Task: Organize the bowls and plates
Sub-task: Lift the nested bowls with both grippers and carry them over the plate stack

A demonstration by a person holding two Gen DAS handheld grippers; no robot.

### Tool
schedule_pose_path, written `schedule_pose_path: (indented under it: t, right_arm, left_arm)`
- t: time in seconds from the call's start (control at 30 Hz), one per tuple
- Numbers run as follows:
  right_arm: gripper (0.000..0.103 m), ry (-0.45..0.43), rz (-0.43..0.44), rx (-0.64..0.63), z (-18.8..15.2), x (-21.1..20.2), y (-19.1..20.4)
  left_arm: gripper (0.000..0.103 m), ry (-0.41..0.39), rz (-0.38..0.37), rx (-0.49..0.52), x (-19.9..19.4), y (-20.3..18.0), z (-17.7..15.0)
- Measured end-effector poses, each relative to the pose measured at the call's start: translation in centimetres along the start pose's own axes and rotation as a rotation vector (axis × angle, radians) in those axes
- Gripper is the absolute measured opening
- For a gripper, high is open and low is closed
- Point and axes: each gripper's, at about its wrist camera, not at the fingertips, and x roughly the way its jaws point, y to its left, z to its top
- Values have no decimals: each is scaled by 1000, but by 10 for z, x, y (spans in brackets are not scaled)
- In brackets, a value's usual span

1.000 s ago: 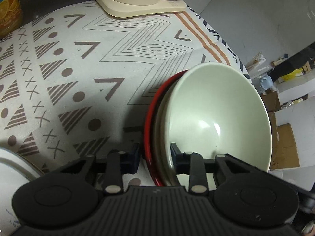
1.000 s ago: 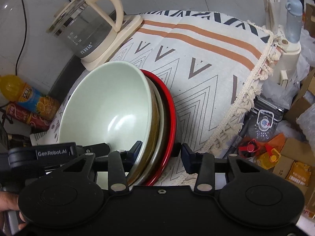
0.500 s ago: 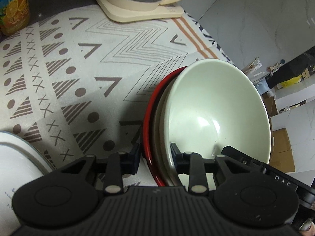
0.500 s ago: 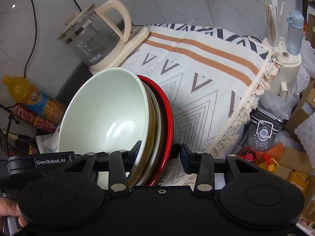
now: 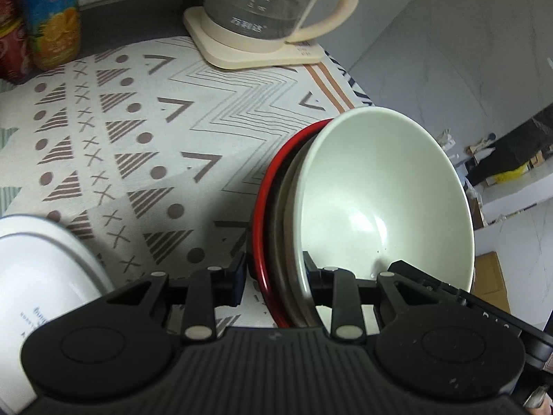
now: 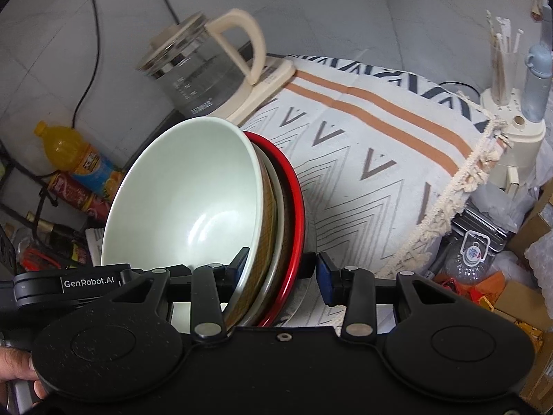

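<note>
Both grippers, left gripper [image 5: 274, 276] and right gripper [image 6: 281, 269], clamp a stack of dishes [image 6: 193, 207] above the tablecloth [image 5: 145, 145], awaiting level carrying and gentle set-down.

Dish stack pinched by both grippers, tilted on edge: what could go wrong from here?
1. The pale green bowl only nests in the red-rimmed plate; tilted like this, it may slide out.
2. The left gripper and right gripper pinch only the rims; uneven lifting could twist the stack loose.
3. The glass kettle stands close behind.
</note>
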Motion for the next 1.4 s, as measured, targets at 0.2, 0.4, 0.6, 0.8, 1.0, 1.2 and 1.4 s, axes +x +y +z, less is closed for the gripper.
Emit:
schedule_pose_path:
  t: [0.2,0.4,0.6,0.8,1.0,1.2,1.4]
  right_arm:
    - [39,28,40,-67,-2,5,20]
    - [39,48,109,-131,-2,8,45]
    - [39,86,170,-203,-3,15,74]
    - [39,133,233,-281,-8,22,104]
    - [38,180,287,-367,-17,29,130]
    - [37,222,306,-428,-26,39,147]
    - [37,272,325,-485,-36,54,170]
  left_arm:
    - [29,-43,31,-57,-17,16,-8]
    - [29,-105,67,-122,-44,36,-19]
    - [29,-159,117,-210,-69,57,-34]
    - [29,-208,155,-312,-93,81,-52]
    - [29,-260,195,-412,-117,101,-75]
    - [29,-294,208,-502,-129,121,-94]
    - [29,-311,231,-574,-137,141,-108]
